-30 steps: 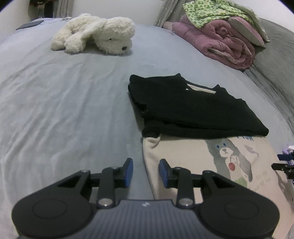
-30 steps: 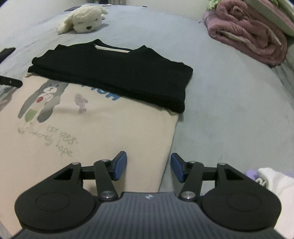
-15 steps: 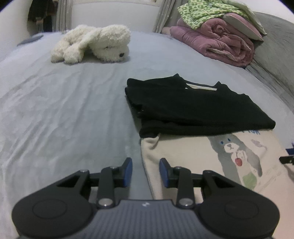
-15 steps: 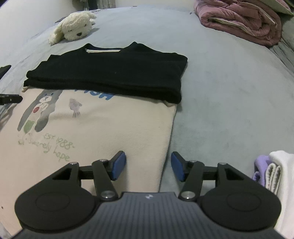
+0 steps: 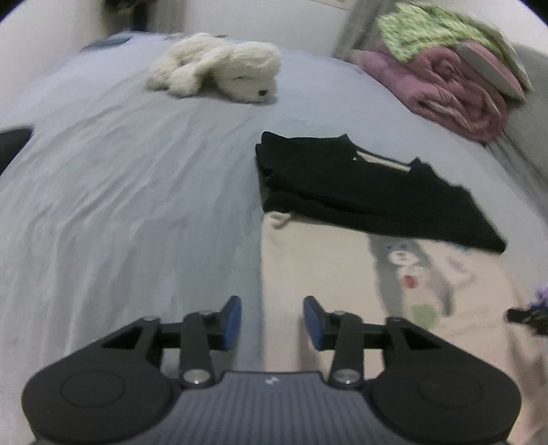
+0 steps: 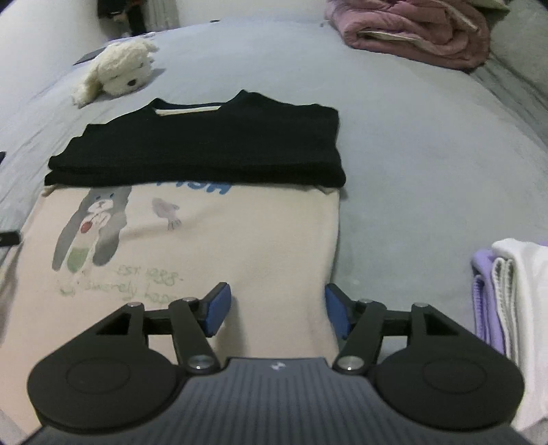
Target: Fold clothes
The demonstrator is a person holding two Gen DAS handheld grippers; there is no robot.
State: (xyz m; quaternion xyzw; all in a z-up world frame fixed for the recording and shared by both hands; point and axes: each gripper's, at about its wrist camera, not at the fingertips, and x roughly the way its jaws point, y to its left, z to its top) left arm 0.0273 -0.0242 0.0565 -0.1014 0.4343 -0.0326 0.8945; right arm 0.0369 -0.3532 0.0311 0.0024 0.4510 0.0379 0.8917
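Note:
A cream shirt [image 6: 191, 246] with a grey cartoon animal print lies flat on the grey bed, and a folded black shirt [image 6: 205, 143] rests across its far end. The same cream shirt [image 5: 342, 280] and black shirt [image 5: 359, 195] appear in the left wrist view. My left gripper [image 5: 270, 321] is open, straddling the cream shirt's left edge near its front. My right gripper [image 6: 275, 313] is open over the shirt's right edge, nothing between its fingers. A tip of the right gripper [image 5: 524, 315] shows at the far right of the left wrist view.
A white plush dog [image 5: 222, 68] lies at the far side of the bed [image 5: 120, 205]. Rolled pink bedding [image 6: 411, 30] with a green patterned cloth [image 5: 438, 30] sits at the back right. Folded white and lilac clothes [image 6: 507, 301] are stacked to the right.
Both grippers have opened wider and shifted: the left now straddles the cream shirt's left edge, the right swung left to face straight along the shirt. The clothes lie as before.

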